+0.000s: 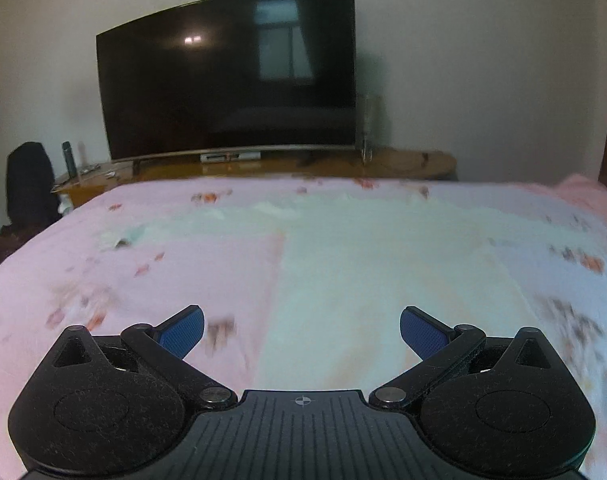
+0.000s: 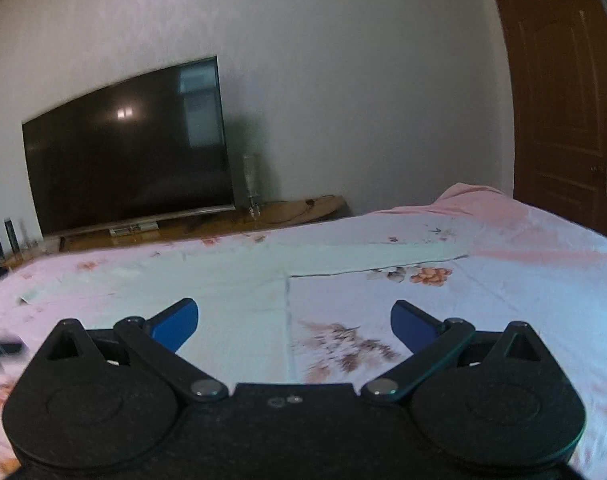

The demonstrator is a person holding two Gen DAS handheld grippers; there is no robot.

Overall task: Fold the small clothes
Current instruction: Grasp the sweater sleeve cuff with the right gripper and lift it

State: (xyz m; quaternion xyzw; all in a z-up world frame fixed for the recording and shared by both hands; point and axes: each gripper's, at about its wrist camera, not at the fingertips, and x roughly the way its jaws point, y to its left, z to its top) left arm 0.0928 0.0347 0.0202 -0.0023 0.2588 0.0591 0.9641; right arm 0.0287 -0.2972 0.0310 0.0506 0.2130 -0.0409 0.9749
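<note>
A pale mint-white garment (image 1: 383, 264) lies spread flat on the pink floral bedsheet (image 1: 83, 264). My left gripper (image 1: 302, 330) hovers open over the garment's near left part, blue pads wide apart and empty. In the right wrist view the same garment (image 2: 239, 292) stretches from the left to a sleeve-like strip (image 2: 383, 258) running right. My right gripper (image 2: 294, 322) is open above the garment's right edge, where a vertical hem meets the sheet (image 2: 523, 280). Nothing sits between either pair of fingers.
A large dark television (image 1: 227, 76) stands on a wooden cabinet (image 1: 403, 162) against the wall beyond the bed's far edge. A black bag (image 1: 29, 180) is at the far left. A brown door (image 2: 567, 100) is on the right.
</note>
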